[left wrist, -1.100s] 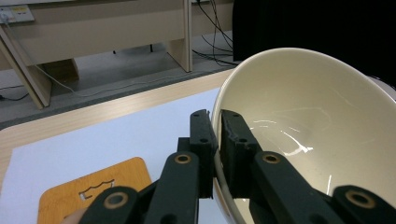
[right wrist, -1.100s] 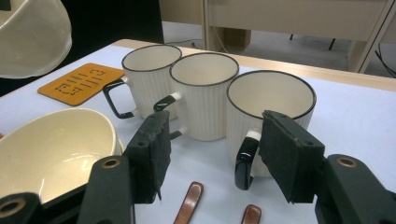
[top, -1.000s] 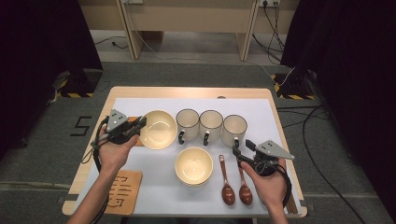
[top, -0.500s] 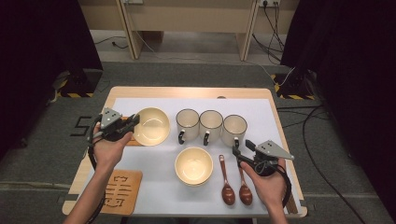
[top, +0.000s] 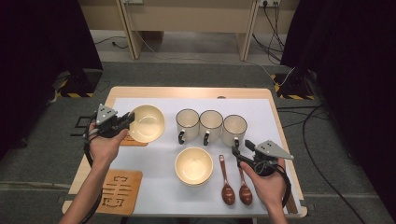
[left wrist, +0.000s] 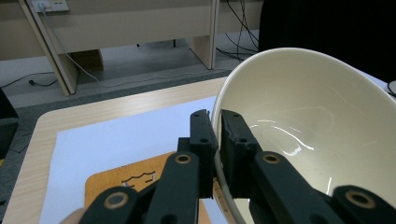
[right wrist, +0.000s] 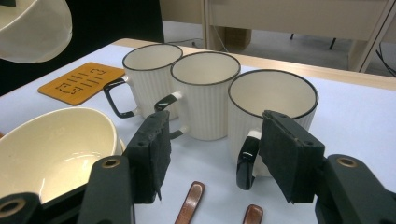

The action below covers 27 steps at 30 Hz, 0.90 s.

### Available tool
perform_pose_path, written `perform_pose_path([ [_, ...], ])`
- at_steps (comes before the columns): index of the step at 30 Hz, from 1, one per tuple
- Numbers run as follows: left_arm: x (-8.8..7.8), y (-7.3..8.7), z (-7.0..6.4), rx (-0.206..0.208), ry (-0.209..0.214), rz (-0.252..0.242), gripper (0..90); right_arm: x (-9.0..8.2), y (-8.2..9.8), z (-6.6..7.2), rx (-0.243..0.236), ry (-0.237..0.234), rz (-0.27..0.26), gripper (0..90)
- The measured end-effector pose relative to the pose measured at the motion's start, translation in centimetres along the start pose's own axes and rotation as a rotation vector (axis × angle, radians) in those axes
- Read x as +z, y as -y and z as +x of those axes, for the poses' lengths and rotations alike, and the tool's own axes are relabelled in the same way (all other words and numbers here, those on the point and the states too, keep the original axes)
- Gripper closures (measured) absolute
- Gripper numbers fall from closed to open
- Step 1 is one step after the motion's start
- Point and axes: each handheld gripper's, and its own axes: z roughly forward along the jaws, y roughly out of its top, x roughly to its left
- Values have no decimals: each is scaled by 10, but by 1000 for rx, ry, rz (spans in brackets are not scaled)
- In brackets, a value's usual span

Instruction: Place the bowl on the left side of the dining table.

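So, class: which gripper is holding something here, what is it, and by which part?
The left gripper holds a cream bowl by its rim, one jaw inside the wall and one outside. The right gripper is open and holds nothing.

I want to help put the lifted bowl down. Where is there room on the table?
Bare white mat lies left of the resting bowl, between the two wooden coasters. The strip behind the three mugs is free too. It is crowded around the mugs and the two spoons.
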Motion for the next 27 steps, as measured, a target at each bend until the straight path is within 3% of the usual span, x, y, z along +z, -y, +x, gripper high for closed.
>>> perform_pose_path([
  [27,17,0,27,-41,-48,30,828,2,1,0,3,-2,7,435],
])
